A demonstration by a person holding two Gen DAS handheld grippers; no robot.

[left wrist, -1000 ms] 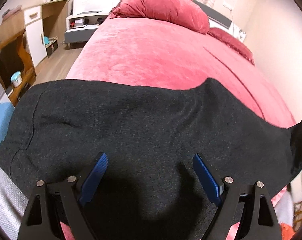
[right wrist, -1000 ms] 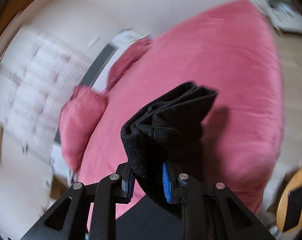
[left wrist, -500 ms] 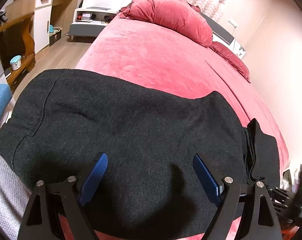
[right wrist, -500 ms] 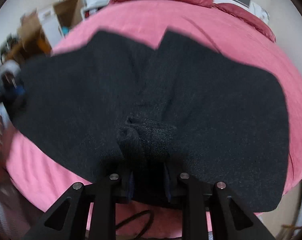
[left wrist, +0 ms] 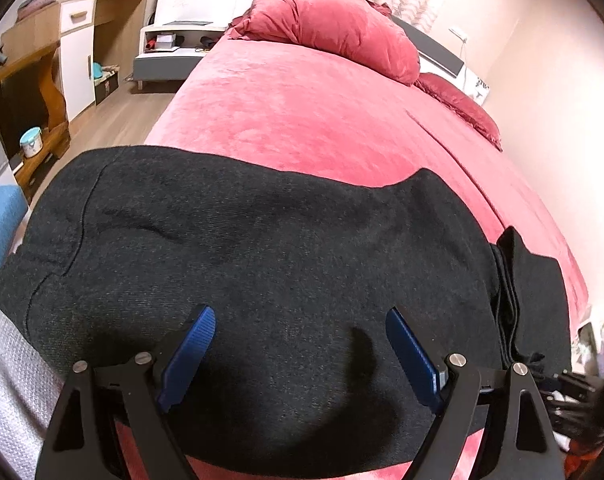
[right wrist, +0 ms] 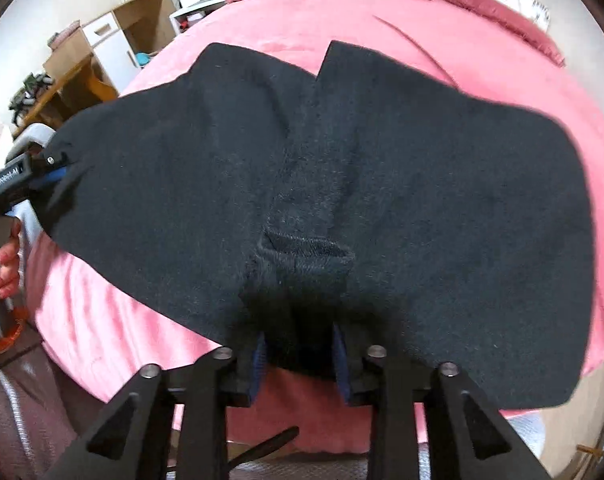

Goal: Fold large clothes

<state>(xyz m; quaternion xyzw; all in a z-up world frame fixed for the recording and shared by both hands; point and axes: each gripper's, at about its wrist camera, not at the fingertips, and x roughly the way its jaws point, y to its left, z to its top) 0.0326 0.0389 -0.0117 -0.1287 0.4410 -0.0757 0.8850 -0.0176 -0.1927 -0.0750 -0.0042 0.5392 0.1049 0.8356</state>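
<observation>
Dark charcoal knit garment [right wrist: 402,184] lies spread on the pink plush bedcover [left wrist: 322,120], its bunched cuff between the right gripper [right wrist: 299,354], whose jaws have just been opening. Beneath the left gripper [left wrist: 299,354], jaws wide apart and empty, lies the same cloth. White lettering on the left gripper's body in the right view is too blurred to read with certainty.

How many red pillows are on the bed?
2. The big pillow lies at the head of the bed; a smaller pillow lies beside it, nearer the wall. More may be hidden behind them.
</observation>
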